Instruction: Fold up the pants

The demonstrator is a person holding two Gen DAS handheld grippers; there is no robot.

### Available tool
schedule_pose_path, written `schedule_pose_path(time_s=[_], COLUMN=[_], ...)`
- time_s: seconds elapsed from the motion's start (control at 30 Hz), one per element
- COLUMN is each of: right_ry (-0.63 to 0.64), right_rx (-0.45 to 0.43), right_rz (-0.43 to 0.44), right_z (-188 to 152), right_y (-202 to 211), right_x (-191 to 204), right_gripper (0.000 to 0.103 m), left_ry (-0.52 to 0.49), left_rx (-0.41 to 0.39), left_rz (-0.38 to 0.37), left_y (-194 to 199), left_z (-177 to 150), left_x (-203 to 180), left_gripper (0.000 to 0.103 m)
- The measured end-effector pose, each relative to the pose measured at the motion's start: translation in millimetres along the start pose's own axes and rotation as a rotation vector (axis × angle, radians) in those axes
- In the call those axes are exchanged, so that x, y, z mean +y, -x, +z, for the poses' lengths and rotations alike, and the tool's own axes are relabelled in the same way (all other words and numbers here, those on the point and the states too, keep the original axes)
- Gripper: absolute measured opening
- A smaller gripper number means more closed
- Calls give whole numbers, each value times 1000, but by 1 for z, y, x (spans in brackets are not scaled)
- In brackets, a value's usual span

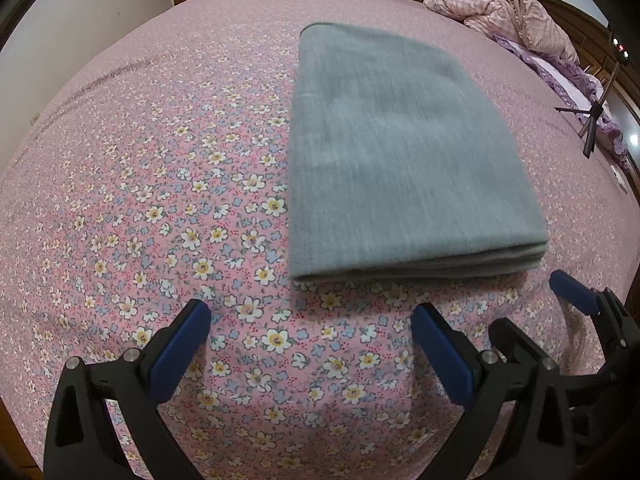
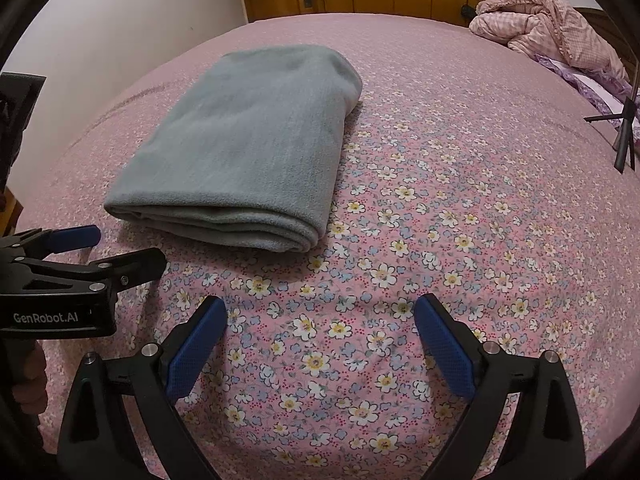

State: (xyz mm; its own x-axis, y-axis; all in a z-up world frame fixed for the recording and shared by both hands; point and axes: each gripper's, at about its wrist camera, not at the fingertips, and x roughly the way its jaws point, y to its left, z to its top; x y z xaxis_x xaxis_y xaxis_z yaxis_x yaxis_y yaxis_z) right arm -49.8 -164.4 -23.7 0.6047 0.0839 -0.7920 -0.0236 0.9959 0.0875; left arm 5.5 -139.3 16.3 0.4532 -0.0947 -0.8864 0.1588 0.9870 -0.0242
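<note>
Both grippers, left gripper and right gripper, spread wide over bare floral bedsheet, folded pants' layered edge just ahead.

A bed is carrying everything, spread with a pink sheet printed in small white, yellow and blue flowers. The grey pants are lying on it, folded into a thick rectangular stack with layered edges showing at the near end. A rumpled pink checked quilt is sitting heaped at the far right corner, and a small black tripod is standing near the right edge.
</note>
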Motion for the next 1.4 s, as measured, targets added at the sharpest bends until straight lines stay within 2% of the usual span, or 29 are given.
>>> schedule_pose_path(time_s=[1.4], right_ry=[17], right_rx=[-7], right_rz=[-7], right_z=[-1], right_y=[1], right_x=[6], right_gripper=[101], left_ry=[5], left_rx=[-2], left_rz=[-3], left_y=[-1], left_z=[0], left_x=[0], left_gripper=[103])
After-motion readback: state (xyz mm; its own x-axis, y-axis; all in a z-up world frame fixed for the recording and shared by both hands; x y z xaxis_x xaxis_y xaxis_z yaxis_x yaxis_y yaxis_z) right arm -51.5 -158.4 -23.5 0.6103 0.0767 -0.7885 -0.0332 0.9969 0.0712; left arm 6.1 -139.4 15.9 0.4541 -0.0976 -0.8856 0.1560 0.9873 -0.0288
